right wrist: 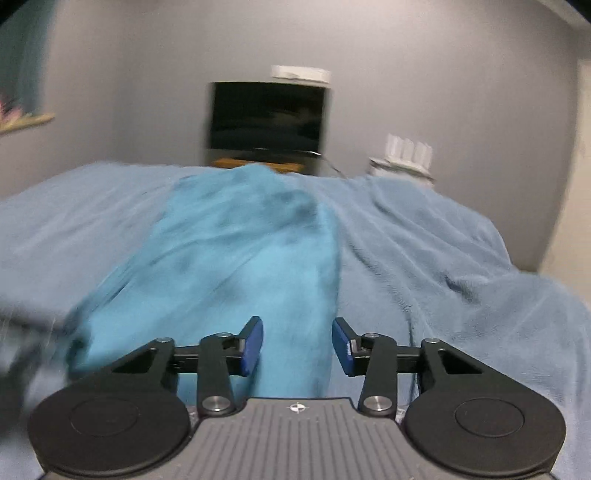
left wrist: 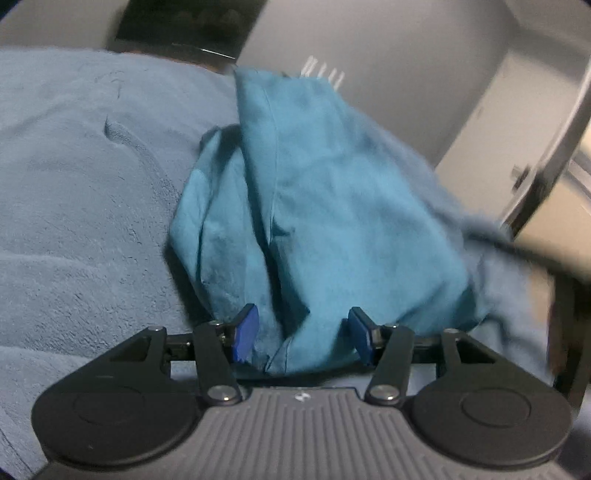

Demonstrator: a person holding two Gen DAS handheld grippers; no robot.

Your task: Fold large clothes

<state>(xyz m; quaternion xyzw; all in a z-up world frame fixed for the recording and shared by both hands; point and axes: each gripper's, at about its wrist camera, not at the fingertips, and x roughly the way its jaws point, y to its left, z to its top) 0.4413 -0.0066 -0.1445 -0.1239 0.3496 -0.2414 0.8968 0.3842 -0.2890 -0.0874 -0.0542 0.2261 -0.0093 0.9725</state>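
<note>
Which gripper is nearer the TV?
Cannot tell for sure; likely right. The right gripper faces the TV across the bed; the left gripper sees it off to the upper left.

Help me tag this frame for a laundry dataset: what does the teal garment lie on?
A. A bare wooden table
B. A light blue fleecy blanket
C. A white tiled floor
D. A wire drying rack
B: the teal garment rests on a light blue fleecy blanket that spreads out on both sides of it.
</note>
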